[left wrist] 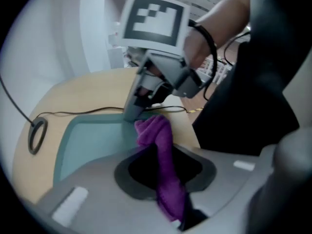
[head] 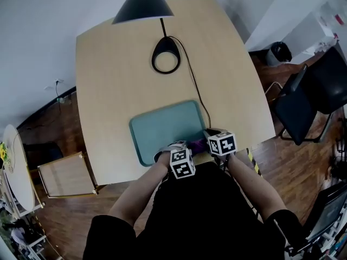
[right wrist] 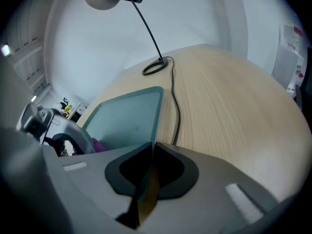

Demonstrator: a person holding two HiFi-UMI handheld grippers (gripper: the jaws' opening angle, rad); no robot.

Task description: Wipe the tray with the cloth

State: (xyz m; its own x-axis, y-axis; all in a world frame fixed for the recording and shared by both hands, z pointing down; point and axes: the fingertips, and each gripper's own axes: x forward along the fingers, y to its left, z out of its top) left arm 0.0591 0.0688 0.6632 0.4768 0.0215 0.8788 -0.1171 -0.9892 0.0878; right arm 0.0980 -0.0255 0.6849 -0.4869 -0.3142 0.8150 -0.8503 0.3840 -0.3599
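A teal tray (head: 162,128) lies near the wooden table's front edge. My left gripper (head: 183,155) hangs over the tray's near right corner, shut on a purple cloth (left wrist: 159,141) that sticks out of its jaws down to the tray's floor (left wrist: 92,139). In the head view the cloth (head: 197,144) shows between the two marker cubes. My right gripper (head: 216,138) is shut on the tray's right rim (right wrist: 157,115), which runs straight into its jaws. In the left gripper view the right gripper (left wrist: 132,112) stands just beyond the cloth. The left gripper (right wrist: 90,149) shows in the right gripper view beside the cloth (right wrist: 98,145).
A black desk lamp stands at the table's far side, with its ring base (head: 166,57) and shade (head: 143,3). Its cable (head: 193,83) runs past the tray's right side toward the front edge. A dark chair (head: 303,97) stands to the right of the table.
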